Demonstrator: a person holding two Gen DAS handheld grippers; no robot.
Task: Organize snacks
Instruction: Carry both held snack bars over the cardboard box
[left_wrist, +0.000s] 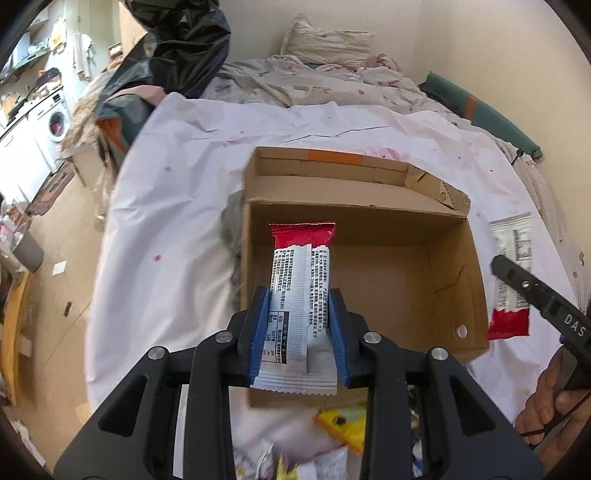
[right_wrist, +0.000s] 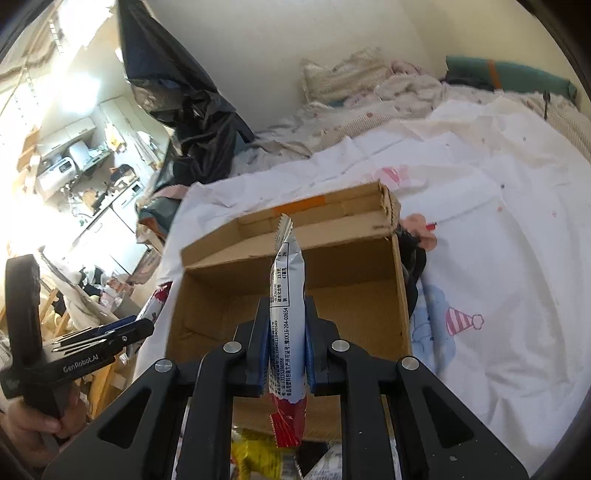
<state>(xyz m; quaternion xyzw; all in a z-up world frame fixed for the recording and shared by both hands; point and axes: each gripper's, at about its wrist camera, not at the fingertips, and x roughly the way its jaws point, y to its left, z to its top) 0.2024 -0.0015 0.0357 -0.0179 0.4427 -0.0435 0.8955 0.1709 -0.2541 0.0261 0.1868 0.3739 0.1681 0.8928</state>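
we are reading "genrobot.ai" on the side of the left gripper (right_wrist: 79, 341) in the right wrist view, and "das" on the right gripper (left_wrist: 496, 264) in the left wrist view. small black print is covering both snack packets, too fine for us to read.

we are holding the left packet (left_wrist: 301, 291) flat between the left tongs' blue pads, back seam facing up, silver-white with a red end pointing over the cardboard box (left_wrist: 458, 266). we are pinching the right packet (right_wrist: 286, 325) edge-on in the right tongs, closed tight on it, red end nearest the camera, crimped silver end over the box.

the box is sitting open, with orange tape on its far wall, on a white sheet (right_wrist: 480, 258) printed with small cartoons. behind the box are a rumpled quilt, a pillow (left_wrist: 328, 40) and a black plastic bag (left_wrist: 184, 44). more wrappers, one yellow (left_wrist: 345, 424), are lying in front of the box.
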